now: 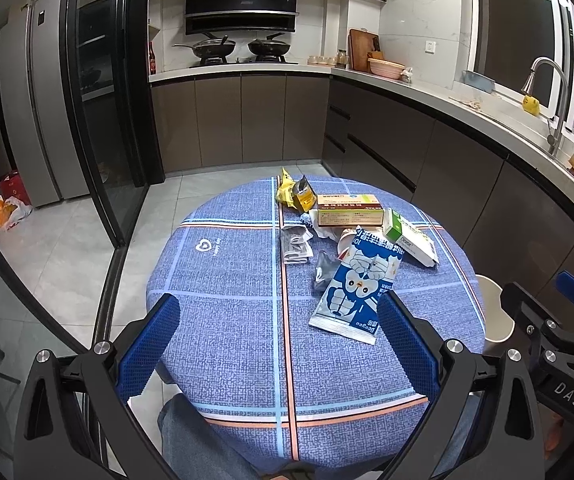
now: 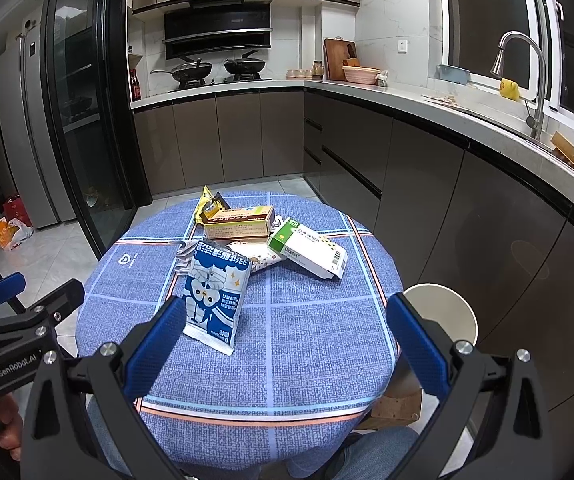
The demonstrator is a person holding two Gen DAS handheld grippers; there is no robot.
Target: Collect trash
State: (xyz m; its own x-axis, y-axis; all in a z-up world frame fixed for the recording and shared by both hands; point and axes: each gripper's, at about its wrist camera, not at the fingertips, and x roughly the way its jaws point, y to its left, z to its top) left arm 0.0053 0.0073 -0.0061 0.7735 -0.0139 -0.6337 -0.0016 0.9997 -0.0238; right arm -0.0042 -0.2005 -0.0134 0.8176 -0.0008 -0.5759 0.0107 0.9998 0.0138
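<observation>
A pile of trash lies on the far half of a round table with a blue checked cloth (image 1: 227,320) (image 2: 311,340). It holds a blue and white owl packet (image 1: 357,284) (image 2: 215,292), a green and white box (image 1: 411,238) (image 2: 311,250), a tan box (image 1: 349,210) (image 2: 239,222), yellow wrappers (image 1: 295,194) (image 2: 209,204), crumpled paper (image 1: 295,244) and a grey wrapper (image 1: 324,270). My left gripper (image 1: 279,312) is open and empty above the table's near half. My right gripper (image 2: 285,316) is open and empty, near the owl packet.
A white bin (image 2: 443,312) (image 1: 497,308) stands on the floor right of the table. Kitchen cabinets and a counter with a sink (image 2: 527,120) run along the right and back. A glass door (image 1: 99,120) and a fridge are at the left. My knees are under the table's near edge.
</observation>
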